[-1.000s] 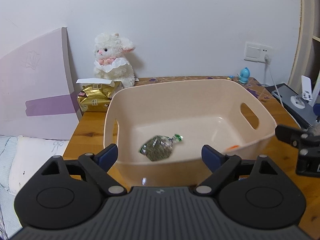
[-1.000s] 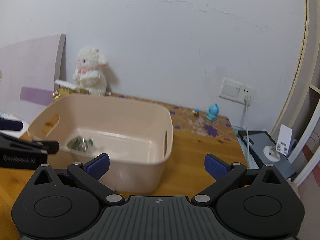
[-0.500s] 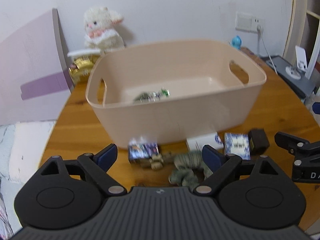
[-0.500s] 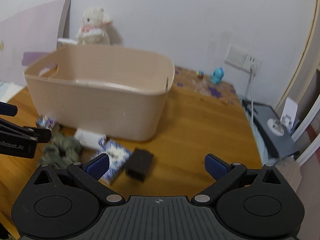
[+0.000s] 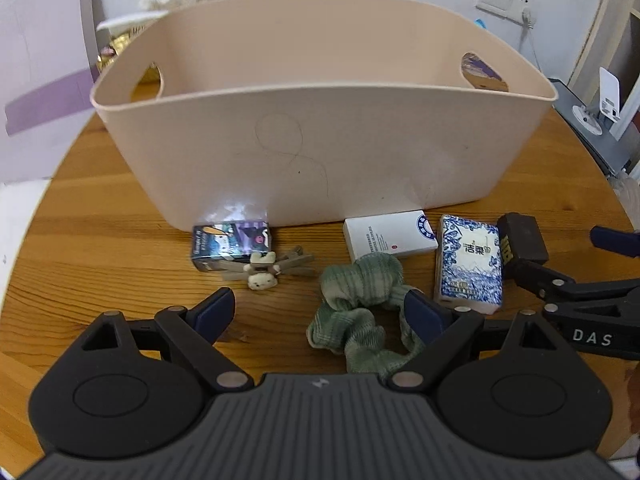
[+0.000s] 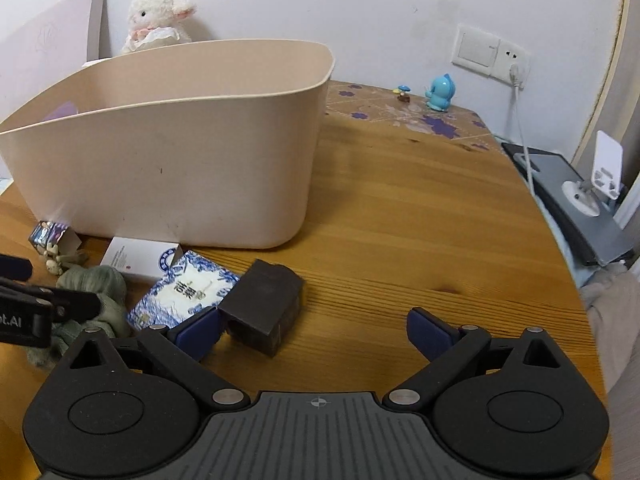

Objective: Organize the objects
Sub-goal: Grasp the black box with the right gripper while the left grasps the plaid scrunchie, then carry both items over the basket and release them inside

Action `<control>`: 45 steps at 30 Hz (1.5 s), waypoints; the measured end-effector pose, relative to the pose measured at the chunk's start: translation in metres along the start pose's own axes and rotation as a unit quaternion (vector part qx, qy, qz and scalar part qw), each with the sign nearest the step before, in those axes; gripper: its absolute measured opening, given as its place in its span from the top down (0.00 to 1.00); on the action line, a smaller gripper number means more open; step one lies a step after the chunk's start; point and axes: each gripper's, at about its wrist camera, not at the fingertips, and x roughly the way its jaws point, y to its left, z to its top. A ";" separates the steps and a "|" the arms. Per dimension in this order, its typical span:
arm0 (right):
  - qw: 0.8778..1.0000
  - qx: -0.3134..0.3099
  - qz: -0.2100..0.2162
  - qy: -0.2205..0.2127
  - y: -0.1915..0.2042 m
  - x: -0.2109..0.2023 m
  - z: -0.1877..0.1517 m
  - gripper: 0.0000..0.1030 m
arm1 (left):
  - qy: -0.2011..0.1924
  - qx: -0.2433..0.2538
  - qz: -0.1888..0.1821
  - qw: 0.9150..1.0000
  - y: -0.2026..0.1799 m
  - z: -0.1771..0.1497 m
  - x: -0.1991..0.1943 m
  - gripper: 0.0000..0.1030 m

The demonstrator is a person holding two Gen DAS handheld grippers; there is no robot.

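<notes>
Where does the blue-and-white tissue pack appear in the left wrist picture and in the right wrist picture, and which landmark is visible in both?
Left wrist view: the blue-and-white tissue pack lies right of centre, between the white box and the dark block.
Right wrist view: it lies at lower left, just left of the dark block.
Shared landmark: the beige plastic basket behind it.

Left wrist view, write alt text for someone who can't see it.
The open left gripper hovers low over a green scrunchie on a wooden table, its jaws spread wide. Small boxes and a tissue pack line the front of a beige bin.
</notes>
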 end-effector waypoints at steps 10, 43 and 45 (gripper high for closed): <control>1.000 0.013 0.022 0.003 0.002 0.018 0.001 0.27 | 0.010 -0.010 -0.021 1.000 0.009 -0.003 0.018 0.16; 0.989 -0.009 0.005 -0.147 0.023 -0.111 0.030 0.55 | -0.103 0.023 -0.011 0.994 0.041 -0.001 -0.080 0.87; 0.987 -0.010 0.007 -0.163 0.025 -0.117 0.039 0.55 | -0.115 0.018 -0.005 0.993 0.047 0.007 -0.089 0.87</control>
